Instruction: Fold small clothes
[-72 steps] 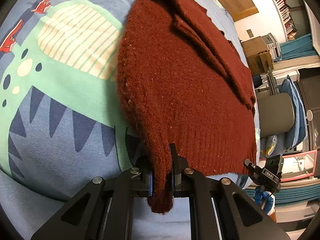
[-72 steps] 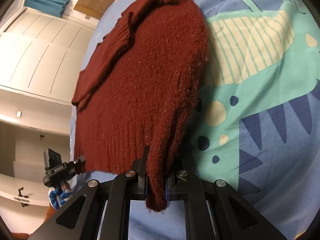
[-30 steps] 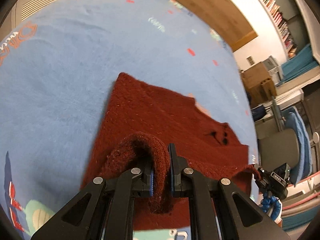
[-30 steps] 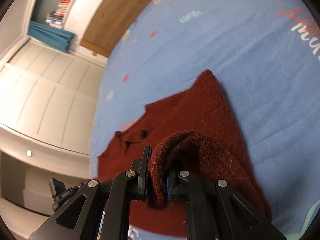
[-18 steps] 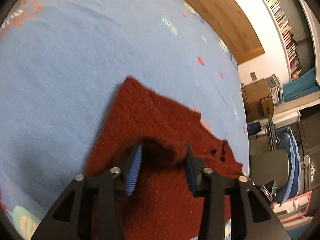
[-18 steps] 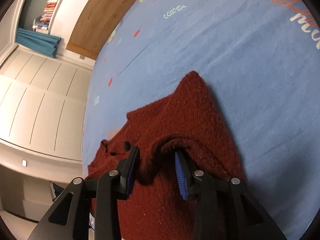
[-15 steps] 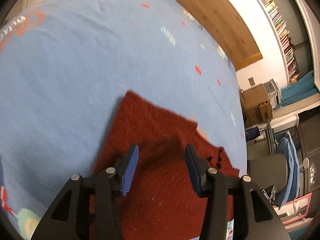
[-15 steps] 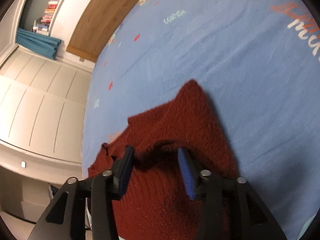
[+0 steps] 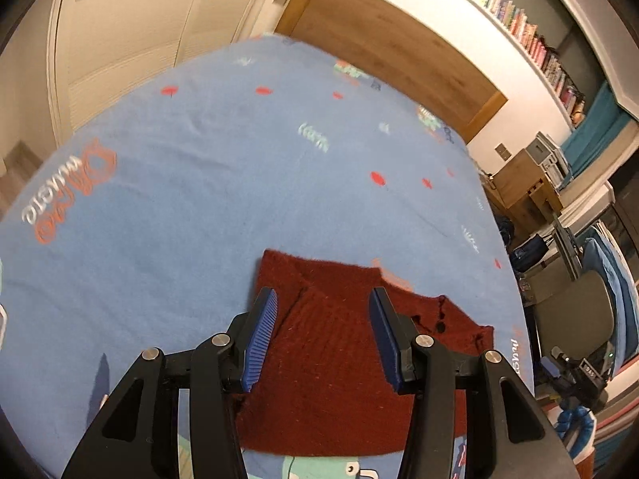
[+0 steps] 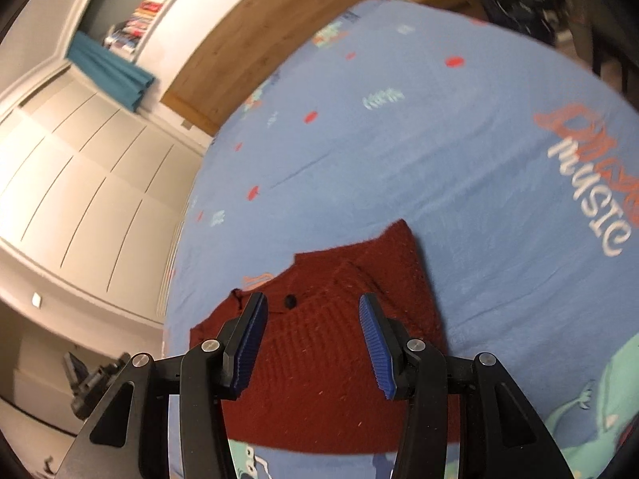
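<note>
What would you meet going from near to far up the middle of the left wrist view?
Left claw → red sweater → blue bedspread → wooden headboard → bookshelf.

left gripper [image 9: 322, 321]: fingers apart, nothing held | red sweater [image 9: 343, 379]: folded, flat on blue bedspread [image 9: 191, 207]

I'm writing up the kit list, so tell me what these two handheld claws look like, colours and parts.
Both look alike. The left claw and the right claw each have matte black angular finger arms with triangular cut-outs, round silver pivot bolts, and ribbed blue pads on the inner faces. No cables, markings or sleeves show.
</note>
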The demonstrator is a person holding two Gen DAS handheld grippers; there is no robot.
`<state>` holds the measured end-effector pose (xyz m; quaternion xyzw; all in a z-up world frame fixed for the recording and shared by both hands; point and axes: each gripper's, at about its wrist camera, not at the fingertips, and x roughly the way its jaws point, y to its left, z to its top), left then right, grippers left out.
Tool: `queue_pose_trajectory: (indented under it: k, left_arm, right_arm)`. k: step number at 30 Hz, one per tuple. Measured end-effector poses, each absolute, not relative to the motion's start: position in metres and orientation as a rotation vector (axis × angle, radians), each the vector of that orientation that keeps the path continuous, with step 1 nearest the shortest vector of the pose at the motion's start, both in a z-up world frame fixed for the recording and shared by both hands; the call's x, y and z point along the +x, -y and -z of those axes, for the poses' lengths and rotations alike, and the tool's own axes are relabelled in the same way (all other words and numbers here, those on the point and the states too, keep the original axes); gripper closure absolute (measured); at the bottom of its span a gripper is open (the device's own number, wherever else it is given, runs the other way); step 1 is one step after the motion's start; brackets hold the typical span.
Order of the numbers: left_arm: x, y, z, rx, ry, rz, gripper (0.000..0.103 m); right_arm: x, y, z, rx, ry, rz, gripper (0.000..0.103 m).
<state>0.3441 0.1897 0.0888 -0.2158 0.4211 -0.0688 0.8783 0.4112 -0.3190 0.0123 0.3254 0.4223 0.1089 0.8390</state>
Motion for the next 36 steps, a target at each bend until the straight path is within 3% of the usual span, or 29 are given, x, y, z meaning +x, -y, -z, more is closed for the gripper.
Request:
queue_pose_trajectory:
  k: [8,16,24,36]
  left_arm:
    - [0.321,-0.166,-0.155,-0.336,-0.757,0.151,0.061]
    - [0.303,-0.136,-0.132,-0.242,-0.736,0.129,0.061]
    - [0.296,-0.106,-0.061,-0.172,-0.761,0.077,0.061]
    - [0.309,-0.071,0.049,-0.129,-0.859,0.128,0.061]
  right_arm:
    - [0.388,0.285,-0.094,0.516,-0.796,-0.277,0.053]
    - [0.365,0.247,-0.116,0.376,-0.739,-0.295,0.051]
    - [0.356,0.197,-0.070,0.231,-0.736,-0.307,0.050]
    - [0.375,0.115,0.057,0.042,-0.866,-0.314,0.049]
